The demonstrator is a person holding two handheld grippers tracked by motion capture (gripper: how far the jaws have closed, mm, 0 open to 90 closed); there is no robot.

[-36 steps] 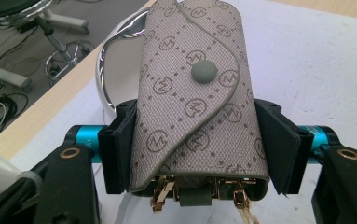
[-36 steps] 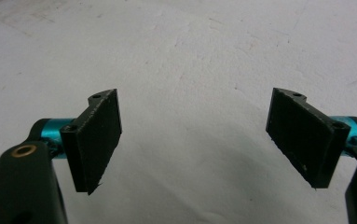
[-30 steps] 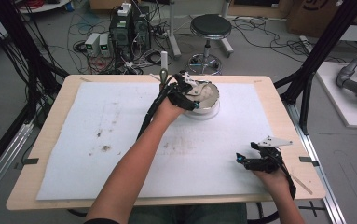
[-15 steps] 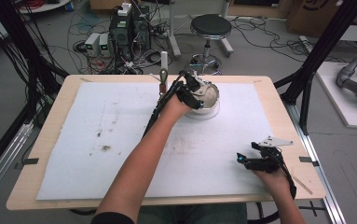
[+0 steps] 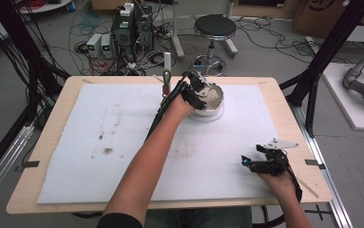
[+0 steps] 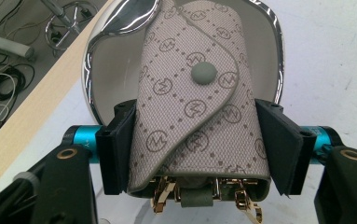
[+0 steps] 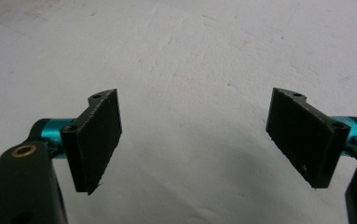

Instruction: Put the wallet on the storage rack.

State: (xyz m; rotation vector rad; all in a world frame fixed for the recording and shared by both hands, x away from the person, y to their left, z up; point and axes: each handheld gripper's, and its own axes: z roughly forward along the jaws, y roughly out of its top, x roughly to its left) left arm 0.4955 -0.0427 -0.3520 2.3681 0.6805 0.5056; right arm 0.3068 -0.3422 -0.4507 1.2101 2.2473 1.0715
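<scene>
A beige monogrammed fabric key pouch (image 6: 195, 112) is clamped by the left gripper (image 6: 197, 147) over a shiny round metal bowl (image 6: 99, 88) at upper centre; the right gripper (image 7: 195, 135), lower right, is spread wide above the white mat (image 7: 190, 56).

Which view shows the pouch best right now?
Left gripper view: the pouch sits close up, clamped between the left gripper jaws over the bowl. In the high view it's a distant patch, mostly hidden by the hand.

Wooden table (image 5: 51, 142) under stained white sheet (image 5: 122, 142), metal bowl (image 5: 215, 102) on it.
</scene>
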